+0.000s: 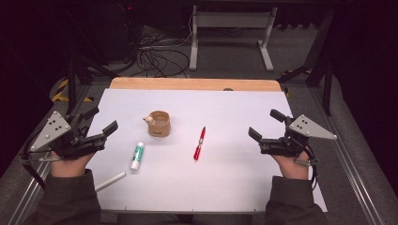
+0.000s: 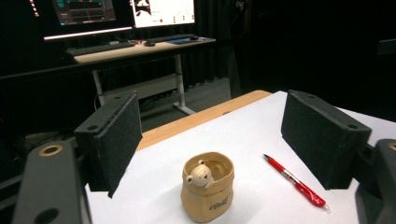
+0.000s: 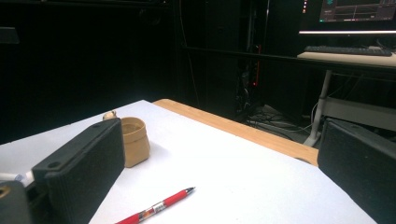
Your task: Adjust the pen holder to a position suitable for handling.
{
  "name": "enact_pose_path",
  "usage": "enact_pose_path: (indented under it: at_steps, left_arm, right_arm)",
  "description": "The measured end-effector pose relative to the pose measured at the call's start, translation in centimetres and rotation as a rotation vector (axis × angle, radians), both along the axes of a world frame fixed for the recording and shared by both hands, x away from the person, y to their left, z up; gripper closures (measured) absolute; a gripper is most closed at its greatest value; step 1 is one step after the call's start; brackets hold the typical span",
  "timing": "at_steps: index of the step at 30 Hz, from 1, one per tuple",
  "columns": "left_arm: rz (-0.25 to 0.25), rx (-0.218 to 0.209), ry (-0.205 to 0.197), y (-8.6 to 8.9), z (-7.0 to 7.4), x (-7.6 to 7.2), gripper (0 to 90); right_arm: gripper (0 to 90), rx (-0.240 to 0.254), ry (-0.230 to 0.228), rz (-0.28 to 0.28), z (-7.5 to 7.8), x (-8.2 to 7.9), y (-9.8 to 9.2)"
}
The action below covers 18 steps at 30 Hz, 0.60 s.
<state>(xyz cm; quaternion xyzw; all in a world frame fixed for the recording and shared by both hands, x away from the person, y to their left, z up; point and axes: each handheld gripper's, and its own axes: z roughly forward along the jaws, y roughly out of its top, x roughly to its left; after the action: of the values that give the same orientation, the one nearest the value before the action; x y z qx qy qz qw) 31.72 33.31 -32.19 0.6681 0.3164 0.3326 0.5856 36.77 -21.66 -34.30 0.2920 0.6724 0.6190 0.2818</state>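
Hovering at the desk's [image 1: 234, 187] left edge, the left tongs [image 1: 101, 123] stand wide apart and hold nothing, aimed inward over the white surface. Just ahead of that hand, near the front left corner, lies a white stick [image 1: 110, 181], and a little farther in a green-and-white glue stick [image 1: 137, 155] lies with its long axis running roughly front to back. Beyond it, toward the desk's middle, stands a tan pot with a small bear on its rim [image 1: 158, 123]; in the left gripper view it sits between the spread jaws. Right of the pot, well apart from it, a red pen [image 1: 200, 143] lies nearly front to back, tip toward the far edge. At the right edge the right tongs [image 1: 265, 125] hang just as wide and empty. I judge the glue stick and pot nearer the left hand, while the pen lies about midway, slightly closer to the right.
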Motion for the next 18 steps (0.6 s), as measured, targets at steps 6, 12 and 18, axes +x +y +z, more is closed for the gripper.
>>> enact_pose_path:
  at_steps: [6,12,18]
  left_arm:
    - [-0.019,0.007,0.003,0.0,0.0,-0.2,26.7]
    - [-0.019,0.017,-0.002,0.4,-0.4,-1.0,28.2]
    - [-0.028,0.014,0.018,1.5,-1.5,-2.0,28.7]
  right_arm:
    - [1.5,0.007,-0.013,0.006,0.3,-0.3,-0.3]
    - [1.6,0.003,-0.014,0.010,0.4,-0.4,-0.3]
    - [1.6,-0.007,-0.005,0.022,0.5,-0.5,0.0]
